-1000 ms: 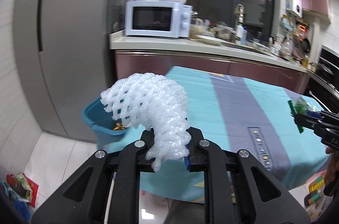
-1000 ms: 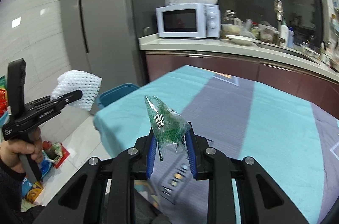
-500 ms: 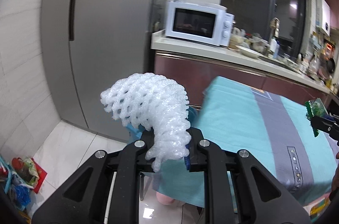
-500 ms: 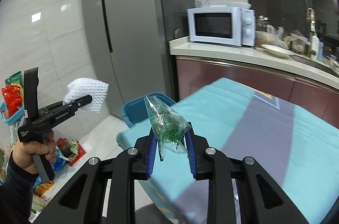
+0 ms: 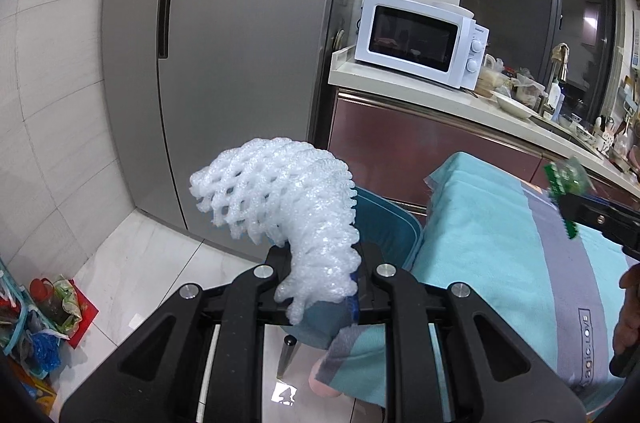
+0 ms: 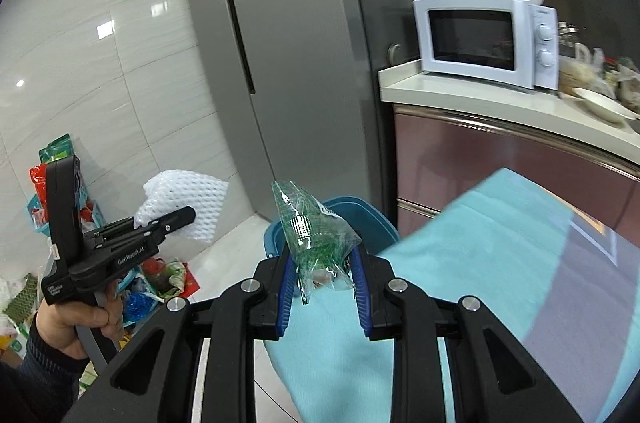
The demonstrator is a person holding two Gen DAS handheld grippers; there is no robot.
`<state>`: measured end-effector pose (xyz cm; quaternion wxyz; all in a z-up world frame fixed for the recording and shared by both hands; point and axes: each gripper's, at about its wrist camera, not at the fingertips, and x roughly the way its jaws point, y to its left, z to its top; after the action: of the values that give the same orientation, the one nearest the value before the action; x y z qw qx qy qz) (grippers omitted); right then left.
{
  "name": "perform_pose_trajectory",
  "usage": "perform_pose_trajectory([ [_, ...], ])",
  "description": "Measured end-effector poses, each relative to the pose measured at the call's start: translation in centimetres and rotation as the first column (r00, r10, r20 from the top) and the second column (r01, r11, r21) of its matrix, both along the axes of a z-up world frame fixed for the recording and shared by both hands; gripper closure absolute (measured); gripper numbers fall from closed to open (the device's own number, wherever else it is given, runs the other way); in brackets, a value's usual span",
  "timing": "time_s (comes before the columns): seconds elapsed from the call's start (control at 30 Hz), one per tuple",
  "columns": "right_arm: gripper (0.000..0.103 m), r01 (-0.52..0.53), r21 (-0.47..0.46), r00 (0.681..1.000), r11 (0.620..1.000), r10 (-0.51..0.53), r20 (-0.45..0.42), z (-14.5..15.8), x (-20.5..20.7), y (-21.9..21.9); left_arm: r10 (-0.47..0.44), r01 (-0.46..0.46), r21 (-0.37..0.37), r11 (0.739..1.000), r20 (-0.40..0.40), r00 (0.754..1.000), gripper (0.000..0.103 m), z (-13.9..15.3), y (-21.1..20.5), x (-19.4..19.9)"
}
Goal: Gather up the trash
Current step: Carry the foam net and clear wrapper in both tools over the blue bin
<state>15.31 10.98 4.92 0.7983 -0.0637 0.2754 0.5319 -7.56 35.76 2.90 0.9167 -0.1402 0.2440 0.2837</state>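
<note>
My left gripper [image 5: 322, 263] is shut on a white foam fruit net [image 5: 280, 199] and holds it in the air, left of the table corner. It shows in the right wrist view [image 6: 176, 219] with the net [image 6: 188, 199]. My right gripper [image 6: 322, 263] is shut on a crumpled green plastic wrapper [image 6: 316, 231]; the wrapper also shows at the right in the left wrist view [image 5: 566, 183]. A blue bin [image 5: 384, 223] stands on the floor just beyond both grippers, by the table corner; its rim shows in the right wrist view [image 6: 360, 207].
A table with a teal and grey cloth [image 5: 500, 231] lies to the right. A grey fridge [image 5: 224, 63] stands behind the bin. A counter with a white microwave [image 5: 420, 43] is at the back right. Bags and packets [image 5: 44, 315] lie on the floor at left.
Both grippers have swung left, off the table toward the bin and fridge. The table has slid to the right of both views. Both still hold their trash.
</note>
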Motion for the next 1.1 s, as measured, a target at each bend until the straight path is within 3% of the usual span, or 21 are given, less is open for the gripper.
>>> perform_pose_trajectory([
  [0.3,0.079,-0.046,-0.055,0.999,0.997,0.045,-0.015,-1.0,3.1,5.9,-0.033,0.032,-0.023,0.999,-0.037,0.999,0.086,-1.3,1.6,6.7],
  [0.8,0.079,-0.071,-0.240,0.995,0.968,0.050,-0.090,-6.5,8.9,14.0,-0.104,0.082,-0.132,0.988,-0.172,0.979,0.085,-9.2,3.6,18.8],
  [1.1,0.079,-0.089,-0.329,0.990,0.940,0.047,-0.133,-9.7,10.5,17.1,-0.104,0.074,-0.143,0.987,-0.218,0.970,0.085,-12.1,4.5,22.4],
])
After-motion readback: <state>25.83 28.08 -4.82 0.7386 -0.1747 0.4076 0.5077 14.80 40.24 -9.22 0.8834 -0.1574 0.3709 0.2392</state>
